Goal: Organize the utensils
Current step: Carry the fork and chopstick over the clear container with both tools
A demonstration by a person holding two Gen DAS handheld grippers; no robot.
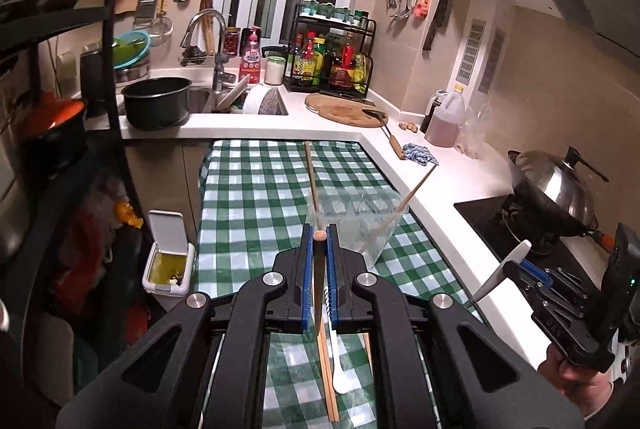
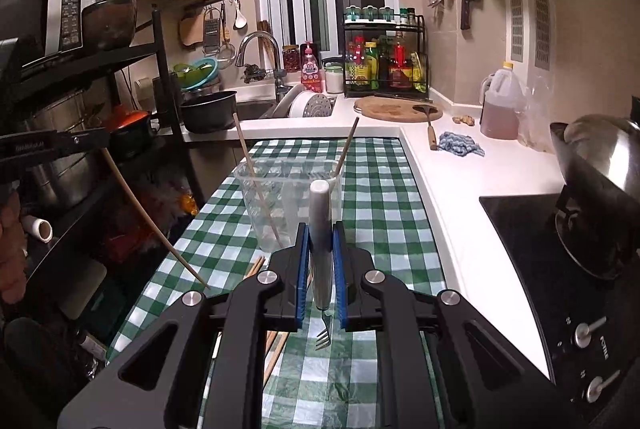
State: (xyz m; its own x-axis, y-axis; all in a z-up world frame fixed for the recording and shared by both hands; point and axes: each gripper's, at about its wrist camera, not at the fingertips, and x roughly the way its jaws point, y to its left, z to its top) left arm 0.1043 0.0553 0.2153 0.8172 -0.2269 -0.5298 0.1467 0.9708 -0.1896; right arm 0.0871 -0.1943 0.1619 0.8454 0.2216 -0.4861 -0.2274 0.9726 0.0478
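My left gripper point(image 1: 319, 229) is shut on a wooden chopstick point(image 1: 319, 235), whose round end shows between the blue pads. Seen from the right wrist, that chopstick point(image 2: 152, 225) slants down from the left gripper point(image 2: 100, 141) over the table's left edge. My right gripper point(image 2: 320, 229) is shut on a white-handled fork point(image 2: 320, 213), handle up and tines below the jaws. It also shows at the right of the left wrist view, as the right gripper point(image 1: 517, 261). A clear plastic container point(image 2: 288, 201) stands just ahead on the green checked cloth point(image 2: 376, 197), with two chopsticks leaning in it. More chopsticks point(image 1: 330, 389) and a white spoon point(image 1: 340, 381) lie on the cloth below.
A white counter point(image 2: 452, 165) runs along the right with a blue rag point(image 2: 460, 144), an oil jug point(image 2: 500, 109) and a lidded wok point(image 2: 600, 165) on the hob. A black shelf rack point(image 2: 160, 69) stands left. Sink and black pot point(image 1: 157, 101) are behind.
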